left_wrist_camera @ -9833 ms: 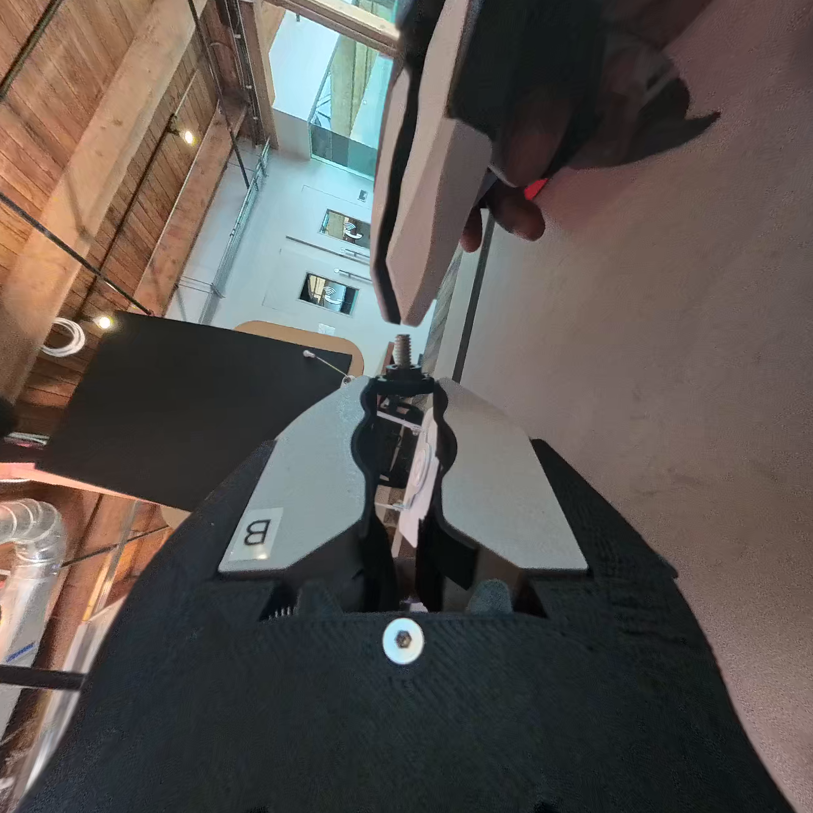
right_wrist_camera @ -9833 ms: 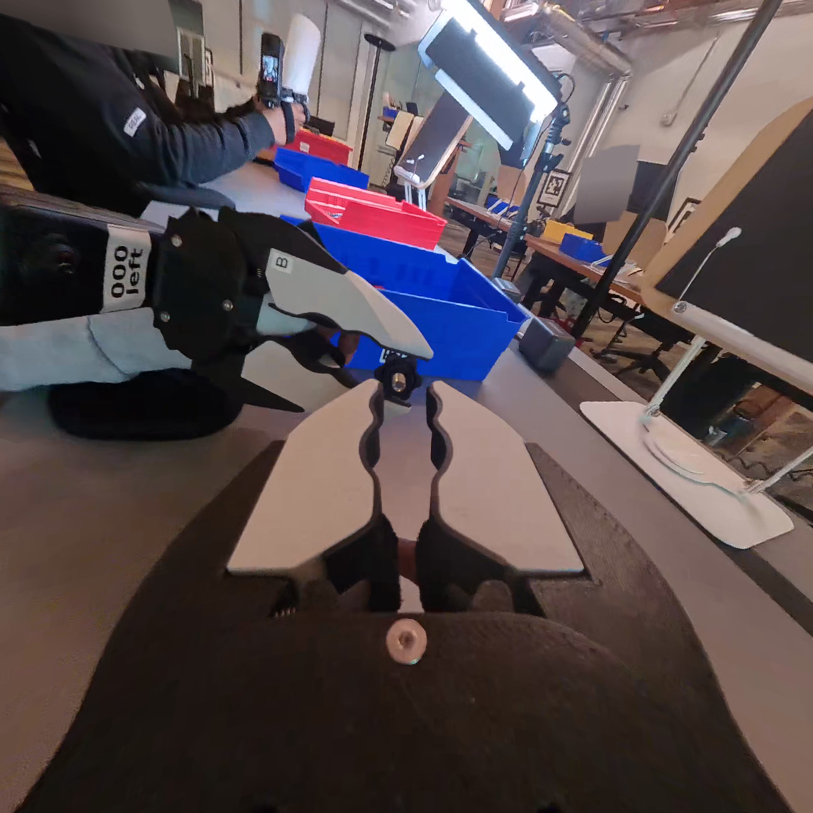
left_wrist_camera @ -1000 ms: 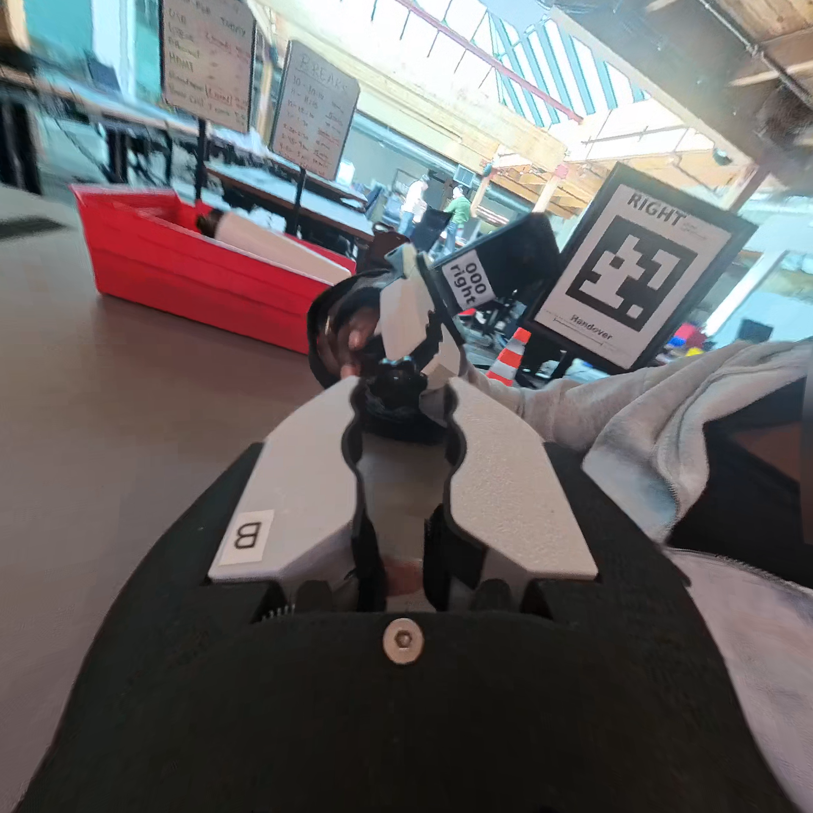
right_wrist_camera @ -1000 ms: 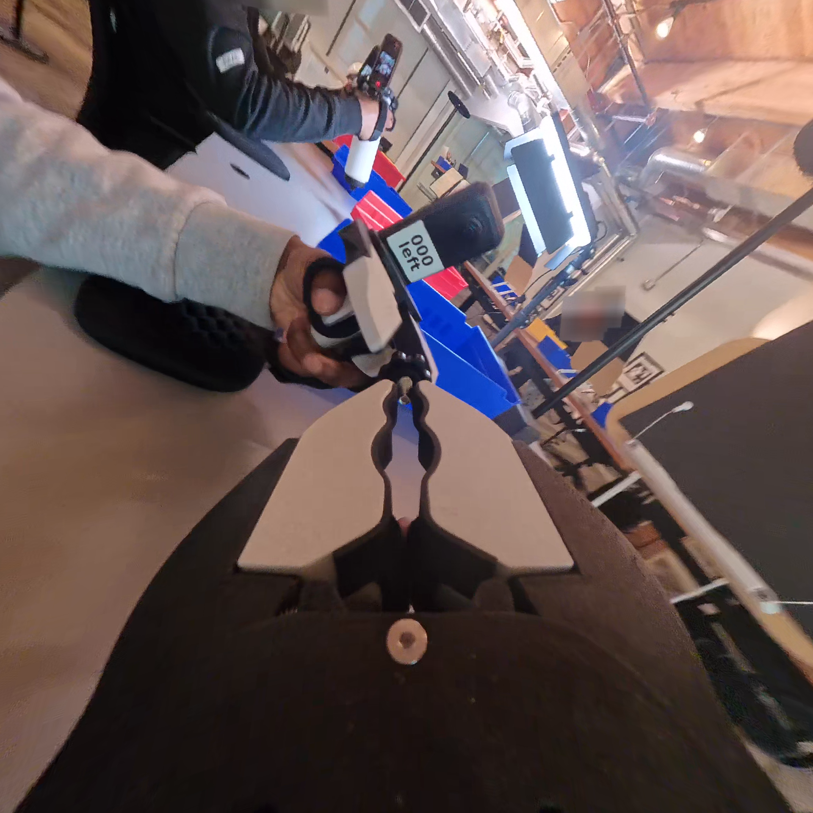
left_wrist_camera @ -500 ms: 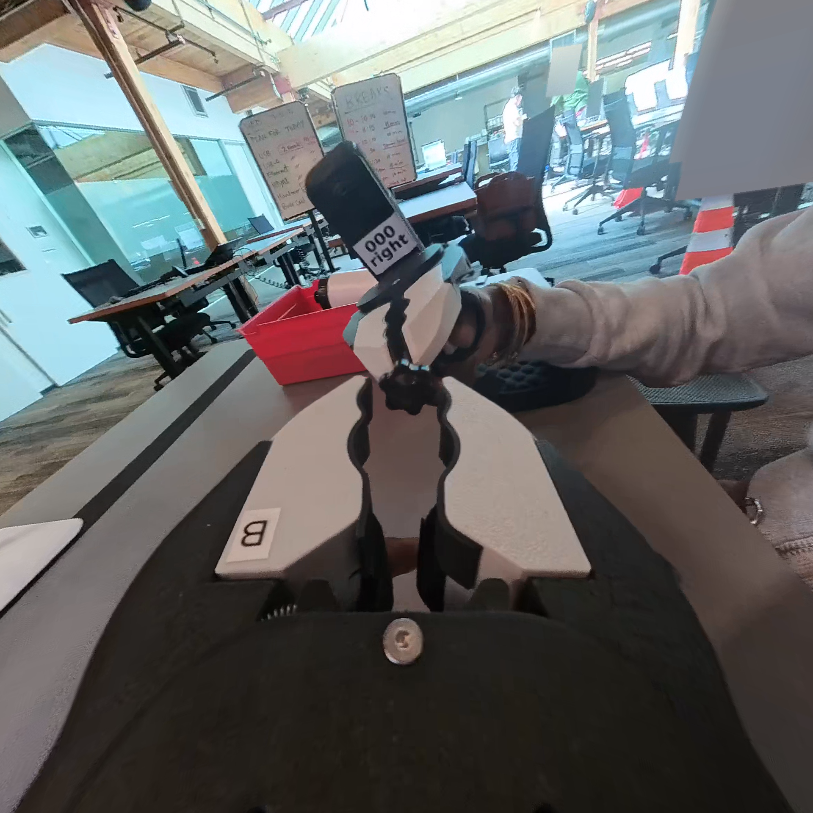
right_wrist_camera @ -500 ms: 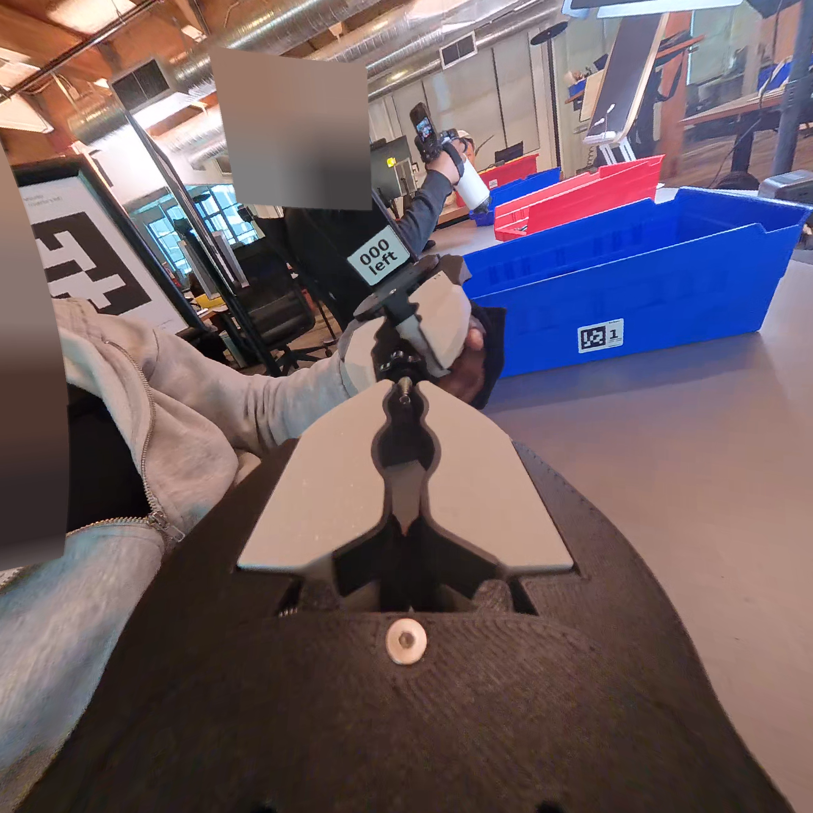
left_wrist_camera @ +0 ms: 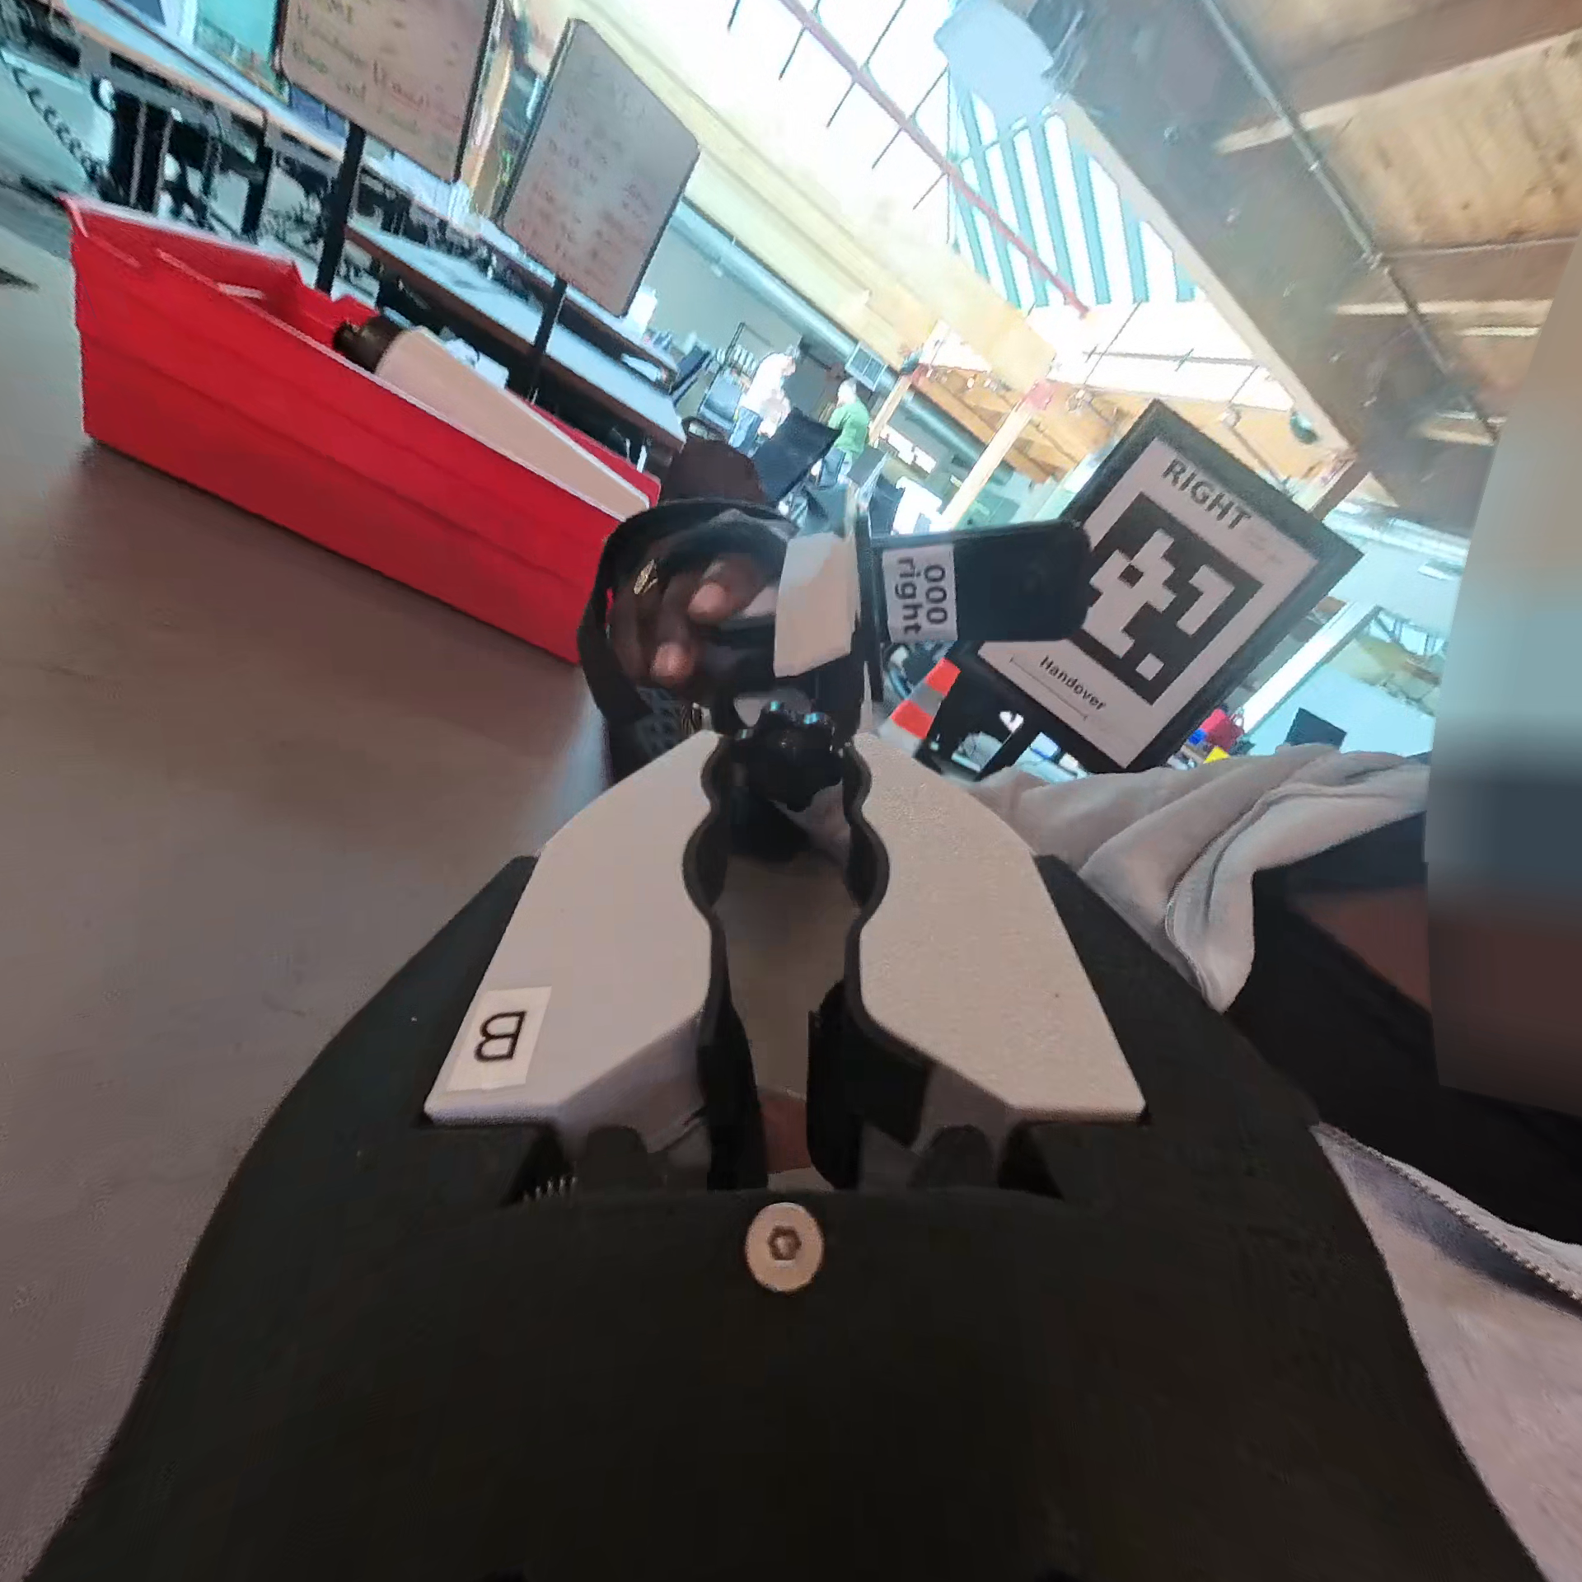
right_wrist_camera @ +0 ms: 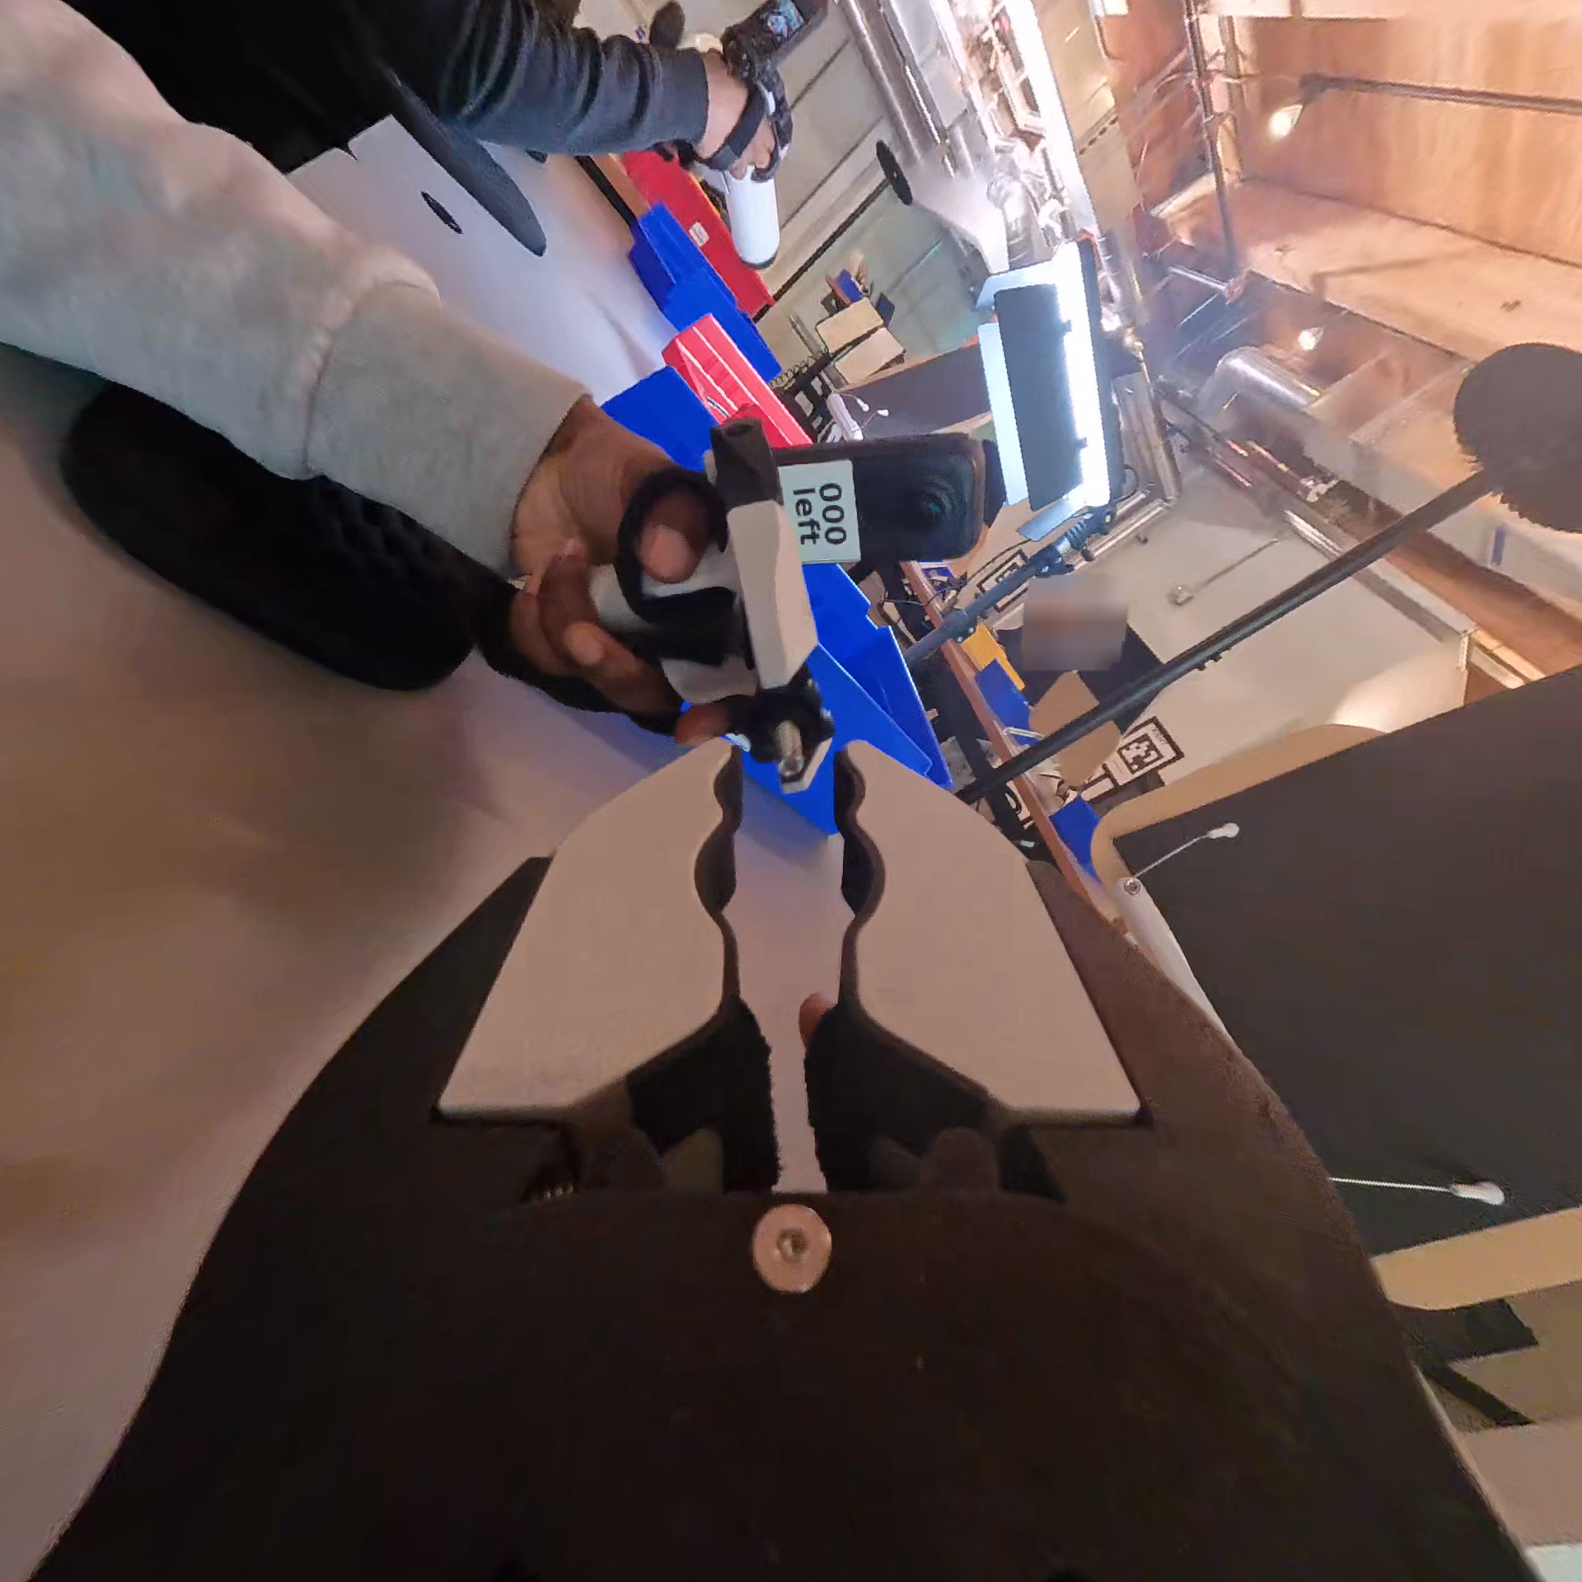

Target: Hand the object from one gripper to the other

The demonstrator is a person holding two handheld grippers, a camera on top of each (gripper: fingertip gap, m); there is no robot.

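Knob (left_wrist_camera: 792, 762), black with a threaded stud: who has it?

— My left tongs (left_wrist_camera: 788, 753). They are clenched on its black head right at the fingertips, up off the bench (right_wrist_camera: 171, 856), and the stud points across at my right tongs (right_wrist_camera: 786, 758).

And the right tongs?

— Released. The fingers stand apart with nothing between them. The stud's end sits just at the mouth of the gap and touches neither finger.

What lies around them?

— My left hand (right_wrist_camera: 599, 599), in a grey sleeve (right_wrist_camera: 300, 300), grips the left handle. A blue bin (right_wrist_camera: 865, 685) stands on the bench behind it. From the left side I see a red bin (left_wrist_camera: 300, 445) farther back, and a sign board (left_wrist_camera: 1181, 582) with a black-and-white marker beyond the right tongs.
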